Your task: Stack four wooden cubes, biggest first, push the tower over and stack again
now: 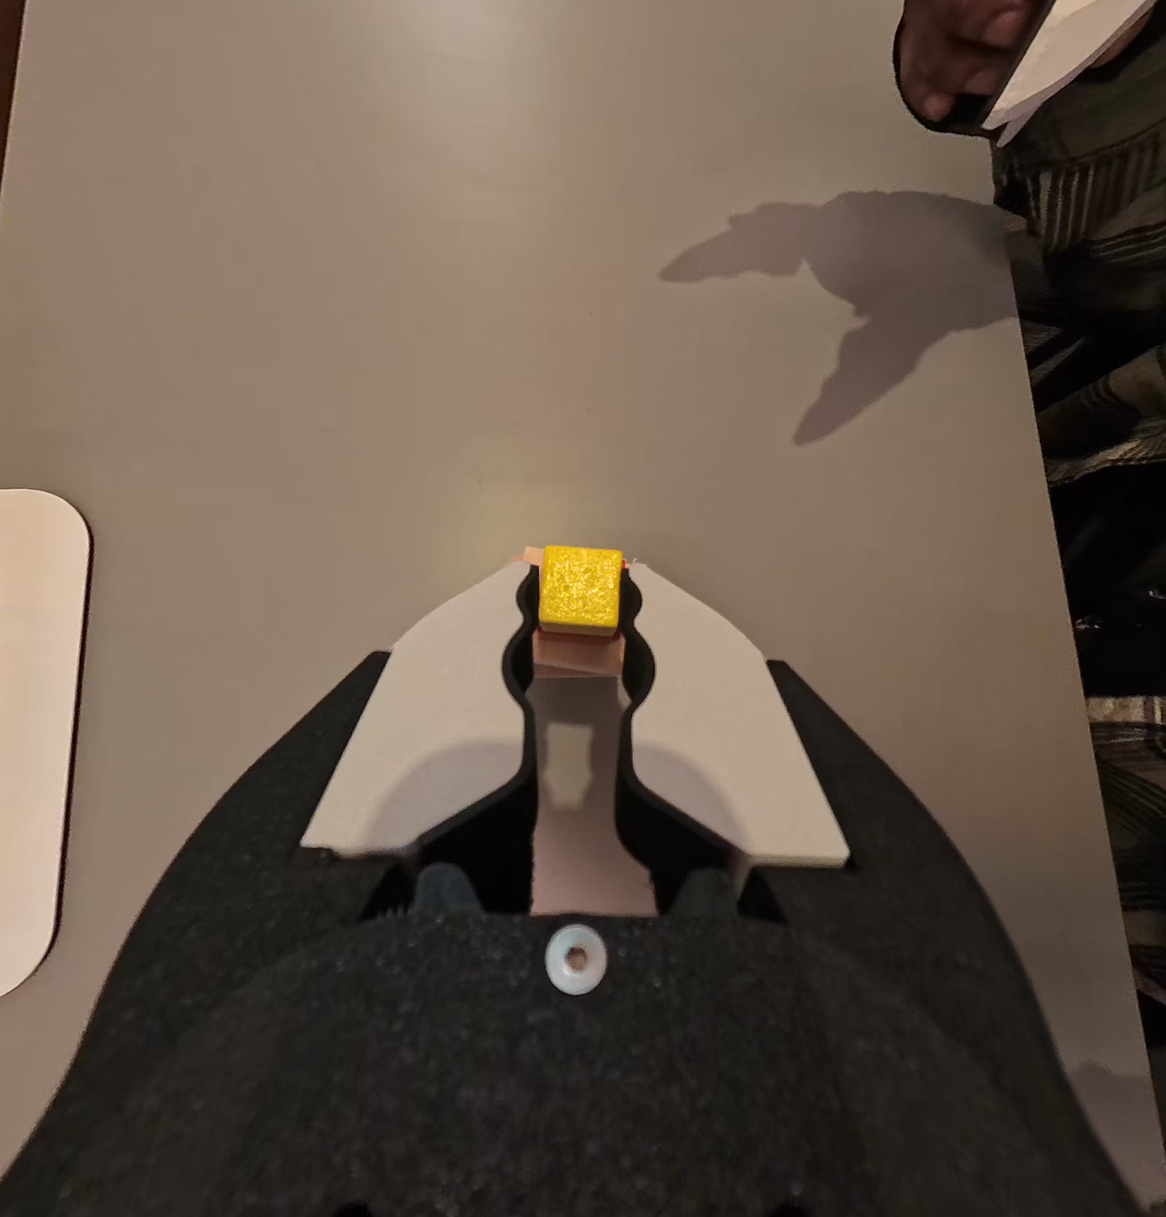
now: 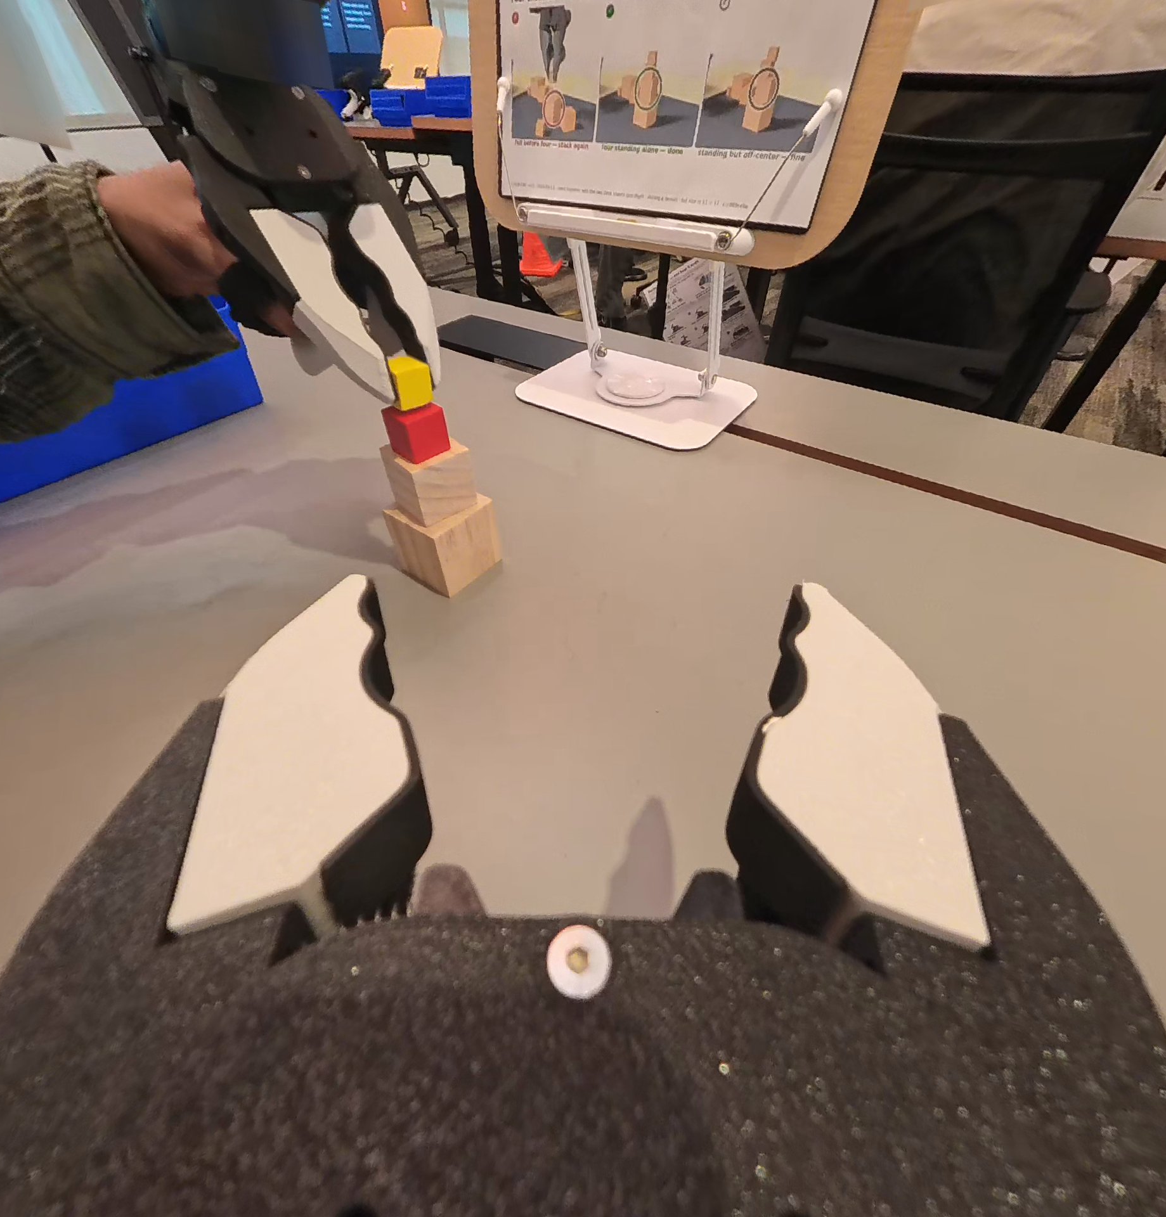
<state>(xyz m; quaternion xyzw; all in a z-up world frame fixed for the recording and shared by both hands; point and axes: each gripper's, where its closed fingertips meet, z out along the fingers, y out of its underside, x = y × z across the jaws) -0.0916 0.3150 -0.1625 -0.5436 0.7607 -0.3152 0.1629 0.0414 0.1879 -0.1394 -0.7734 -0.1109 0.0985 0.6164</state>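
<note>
A tower stands on the grey table (image 2: 633, 658): a large plain wooden cube (image 2: 449, 550) at the bottom, a smaller plain cube (image 2: 430, 487) on it, then a red cube (image 2: 417, 431). My left gripper (image 2: 412, 378) is shut on the small yellow cube (image 2: 410, 382) and holds it at the top of the red cube. From above, in the left wrist view, the yellow cube (image 1: 579, 585) sits between my left gripper's fingertips (image 1: 579, 583), with the plain cubes (image 1: 577, 657) showing beneath. My right gripper (image 2: 583, 596) is open and empty, low over the table in front of the tower.
A blue bin (image 2: 119, 421) stands at the left behind the tower. A white stand (image 2: 636, 395) holding an instruction board (image 2: 679, 118) is at the back; its base also shows in the left wrist view (image 1: 20, 744). A person's sleeve (image 1: 1120, 395) lies along the table's right edge. My right fingertips sit around 20 centimetres from my left ones.
</note>
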